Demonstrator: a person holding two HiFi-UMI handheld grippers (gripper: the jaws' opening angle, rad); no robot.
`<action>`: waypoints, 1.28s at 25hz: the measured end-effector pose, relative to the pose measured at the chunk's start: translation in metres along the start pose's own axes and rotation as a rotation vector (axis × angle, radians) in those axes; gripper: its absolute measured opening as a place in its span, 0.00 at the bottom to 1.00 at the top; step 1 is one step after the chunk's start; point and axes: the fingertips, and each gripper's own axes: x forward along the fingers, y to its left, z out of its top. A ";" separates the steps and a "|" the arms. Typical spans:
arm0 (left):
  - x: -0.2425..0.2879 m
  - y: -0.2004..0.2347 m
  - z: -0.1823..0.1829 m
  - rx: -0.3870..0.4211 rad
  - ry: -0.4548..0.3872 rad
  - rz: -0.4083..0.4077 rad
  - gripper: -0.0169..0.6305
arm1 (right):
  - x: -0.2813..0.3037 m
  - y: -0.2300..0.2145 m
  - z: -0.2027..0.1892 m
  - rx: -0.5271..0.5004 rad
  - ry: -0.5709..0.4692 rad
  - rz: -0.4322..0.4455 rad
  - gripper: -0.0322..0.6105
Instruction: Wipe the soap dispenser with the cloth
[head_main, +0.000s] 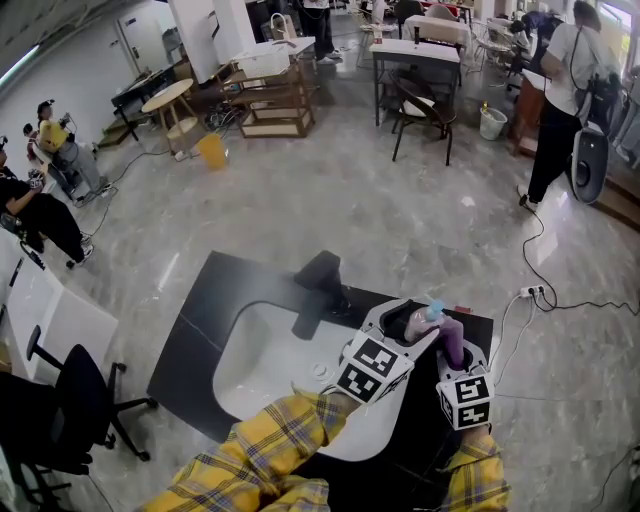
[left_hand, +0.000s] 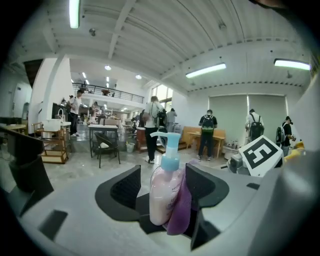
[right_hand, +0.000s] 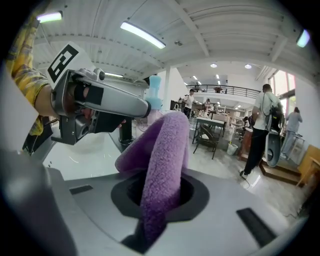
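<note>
The soap dispenser (left_hand: 163, 187) is a pale pink bottle with a light blue pump, held upright between the jaws of my left gripper (left_hand: 165, 200), which is shut on it. In the head view the dispenser (head_main: 424, 318) is above the sink's right side, in my left gripper (head_main: 415, 325). My right gripper (right_hand: 157, 200) is shut on a purple fleecy cloth (right_hand: 162, 165). The cloth (left_hand: 181, 205) is pressed against the bottle's right side. In the head view the cloth (head_main: 452, 338) hangs right of the bottle, with my right gripper (head_main: 455, 355) below it.
A white basin (head_main: 270, 350) is set in a black counter (head_main: 200, 320), with a black faucet (head_main: 322, 285) at its far edge. A black office chair (head_main: 70, 400) stands at the left. A power strip and cable (head_main: 535, 293) lie on the floor at the right. People stand farther off.
</note>
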 end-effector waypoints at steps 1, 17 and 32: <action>0.001 -0.001 0.003 0.011 -0.005 0.020 0.42 | -0.003 -0.004 0.001 0.015 -0.008 -0.018 0.11; 0.019 -0.011 0.023 0.085 -0.093 0.200 0.22 | -0.037 -0.028 -0.014 0.108 -0.017 -0.124 0.11; 0.022 -0.017 0.022 0.100 -0.094 -0.122 0.22 | -0.043 -0.022 -0.008 0.100 -0.041 -0.102 0.11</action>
